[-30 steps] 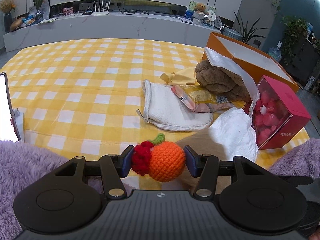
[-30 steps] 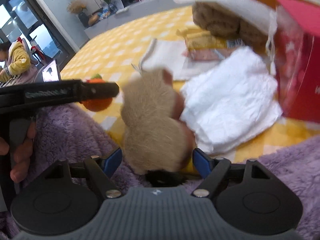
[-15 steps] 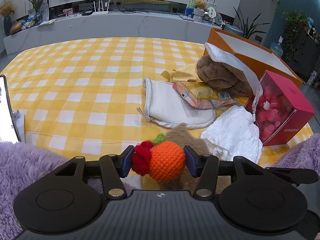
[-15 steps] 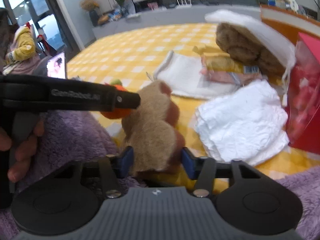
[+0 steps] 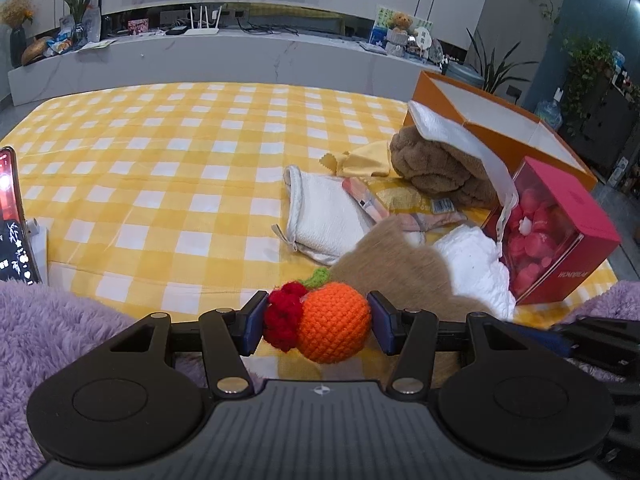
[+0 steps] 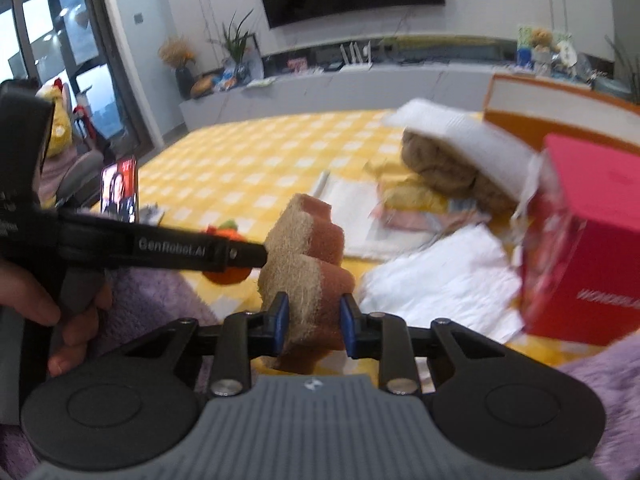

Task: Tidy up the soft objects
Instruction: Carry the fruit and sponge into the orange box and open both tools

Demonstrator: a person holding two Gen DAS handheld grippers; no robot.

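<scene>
My left gripper (image 5: 318, 322) is shut on a crocheted orange with a red berry cluster and green leaf (image 5: 326, 326), held above the near edge of the yellow checked cloth (image 5: 180, 160). My right gripper (image 6: 312, 322) is shut on a tan and brown sponge-like pad (image 6: 304, 256), lifted beside the left gripper; the pad also shows in the left wrist view (image 5: 396, 264). On the cloth lie a white mitt (image 5: 324, 216), a crumpled white cloth (image 5: 476, 264), a snack packet (image 5: 404, 204), a yellow cloth (image 5: 368, 162) and a brown fluffy towel (image 5: 440, 168).
An open orange box (image 5: 492, 120) stands at the right behind the towel. A pink box with a clear window (image 5: 560, 232) stands in front of it. A phone (image 5: 12, 216) stands upright at the left edge. Purple fluffy fabric (image 5: 52, 320) covers the near edge.
My right gripper has closed tighter on the pad and lifted it up and to the right of the left gripper. The left gripper holds the crocheted orange as before.
</scene>
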